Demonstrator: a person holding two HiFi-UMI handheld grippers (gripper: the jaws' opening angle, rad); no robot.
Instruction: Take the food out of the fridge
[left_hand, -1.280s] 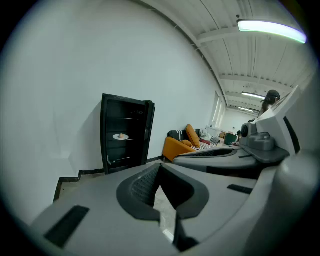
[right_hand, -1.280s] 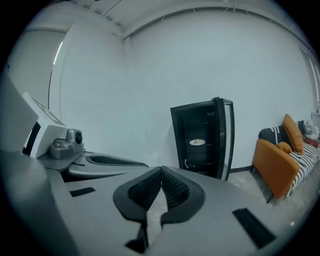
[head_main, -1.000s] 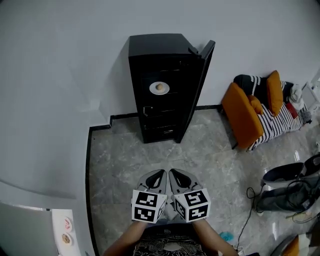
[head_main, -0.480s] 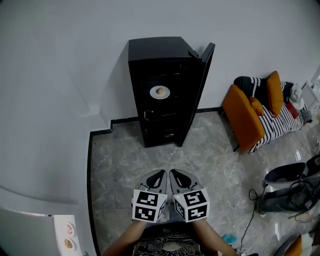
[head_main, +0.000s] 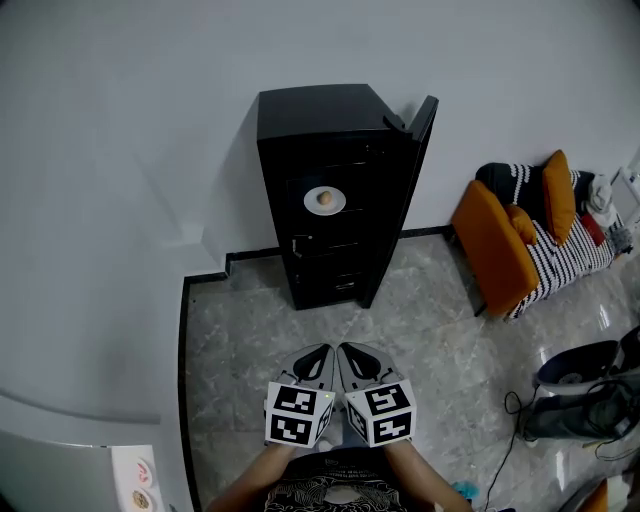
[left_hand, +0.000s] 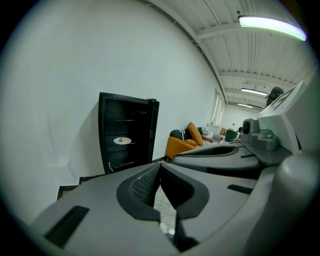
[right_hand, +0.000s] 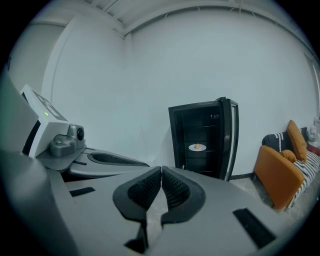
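A black fridge (head_main: 335, 190) stands against the white wall with its door (head_main: 405, 180) swung open to the right. On a middle shelf sits a white plate (head_main: 324, 200) with a small round piece of food (head_main: 324, 199) on it; the plate (left_hand: 122, 141) (right_hand: 197, 147) shows in both gripper views. My left gripper (head_main: 316, 352) and right gripper (head_main: 350, 352) hang side by side near my body, well short of the fridge. Both are shut with nothing between the jaws.
An orange chair (head_main: 495, 245) with a striped cushion stands right of the fridge. Bags and cables (head_main: 585, 395) lie on the marble floor (head_main: 250, 330) at far right. A white counter with small plates (head_main: 135, 480) shows at bottom left.
The view has shifted slightly: the fridge sits a little lower and to the right in the head view. Both grippers stay shut in the same pose.
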